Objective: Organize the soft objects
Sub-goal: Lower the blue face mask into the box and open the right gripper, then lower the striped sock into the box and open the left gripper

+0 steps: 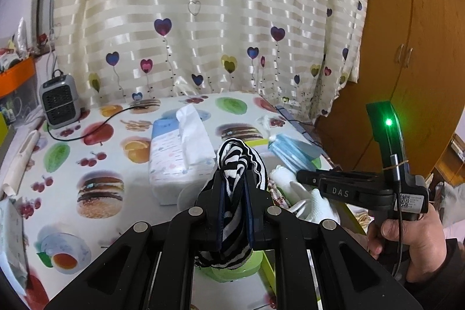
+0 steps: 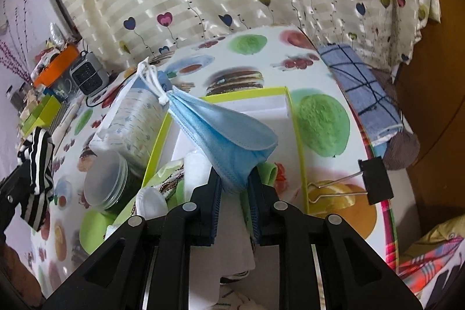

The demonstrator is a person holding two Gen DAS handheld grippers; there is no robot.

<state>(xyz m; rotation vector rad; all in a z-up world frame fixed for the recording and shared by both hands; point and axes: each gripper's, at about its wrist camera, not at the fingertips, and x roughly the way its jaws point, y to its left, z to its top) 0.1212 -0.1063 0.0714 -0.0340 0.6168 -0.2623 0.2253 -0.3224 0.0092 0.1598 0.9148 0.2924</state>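
Observation:
My left gripper [image 1: 234, 190] is shut on a black-and-white striped cloth [image 1: 238, 161] and holds it above the table; the cloth also shows at the left of the right wrist view [image 2: 36, 164]. My right gripper [image 2: 234, 185] is shut on a bundle of blue face masks [image 2: 229, 135] and holds it over a lime-edged white box [image 2: 296, 118]. The masks show in the left wrist view [image 1: 290, 150] at the right gripper's tip. White gloves [image 1: 314, 199] and patterned cloths [image 2: 168, 179] lie in the box.
A tissue pack [image 1: 180, 156] lies mid-table on the fruit-print cloth [image 1: 87, 164]. A clear lidded jar [image 2: 106, 179] stands left of the box. A small grey heater [image 1: 59, 102] is at the back left. A blue checked towel [image 2: 363, 89] and a binder clip [image 2: 375, 180] are at the right edge.

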